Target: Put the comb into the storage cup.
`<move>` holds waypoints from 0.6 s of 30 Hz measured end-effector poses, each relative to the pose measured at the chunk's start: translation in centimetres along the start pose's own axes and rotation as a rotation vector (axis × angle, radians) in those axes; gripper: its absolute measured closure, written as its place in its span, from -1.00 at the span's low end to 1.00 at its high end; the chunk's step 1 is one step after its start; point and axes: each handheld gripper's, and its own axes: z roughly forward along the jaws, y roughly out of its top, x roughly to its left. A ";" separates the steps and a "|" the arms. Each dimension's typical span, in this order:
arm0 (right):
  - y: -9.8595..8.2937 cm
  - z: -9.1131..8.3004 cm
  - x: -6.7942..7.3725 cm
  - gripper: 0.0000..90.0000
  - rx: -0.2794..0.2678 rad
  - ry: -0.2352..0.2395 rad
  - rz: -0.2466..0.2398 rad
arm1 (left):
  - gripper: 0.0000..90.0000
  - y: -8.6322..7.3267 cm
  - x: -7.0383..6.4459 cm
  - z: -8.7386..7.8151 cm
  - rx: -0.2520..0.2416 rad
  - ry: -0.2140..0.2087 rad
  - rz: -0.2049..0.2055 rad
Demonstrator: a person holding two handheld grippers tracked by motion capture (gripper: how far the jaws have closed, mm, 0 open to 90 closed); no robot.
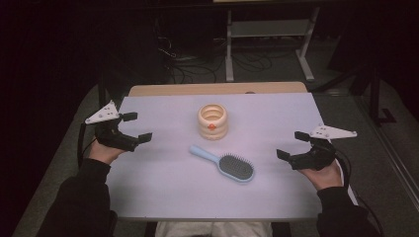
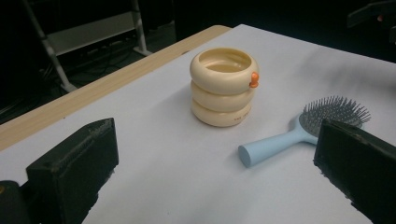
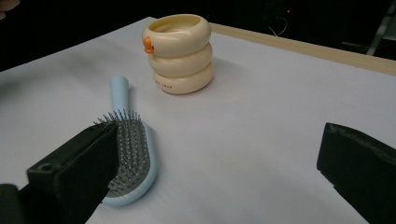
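Note:
A cream cup shaped like three stacked rings (image 1: 213, 121) (image 2: 224, 86) (image 3: 181, 52), with a small orange knob on its side, stands upright in the middle of the white table (image 1: 163, 182). In front of it lies a light blue hairbrush (image 1: 225, 163) (image 2: 299, 133) (image 3: 128, 144), bristles up, its handle pointing back left. My left gripper (image 1: 137, 127) (image 2: 219, 168) hovers open near the table's left edge. My right gripper (image 1: 291, 144) (image 3: 219, 172) hovers open near the right edge. Both have nothing between their jaws and stand apart from the two objects.
A wooden strip (image 1: 217, 89) runs along the table's far edge. Beyond it the dark floor holds cables (image 1: 197, 64) and a grey metal frame (image 1: 269, 34). Bare white table surface lies around the cup and the brush.

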 end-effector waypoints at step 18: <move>0.0 0.1 0.1 -1.00 0.015 0.008 0.002 | -1.00 1.3 -0.3 2.4 0.042 -0.050 0.020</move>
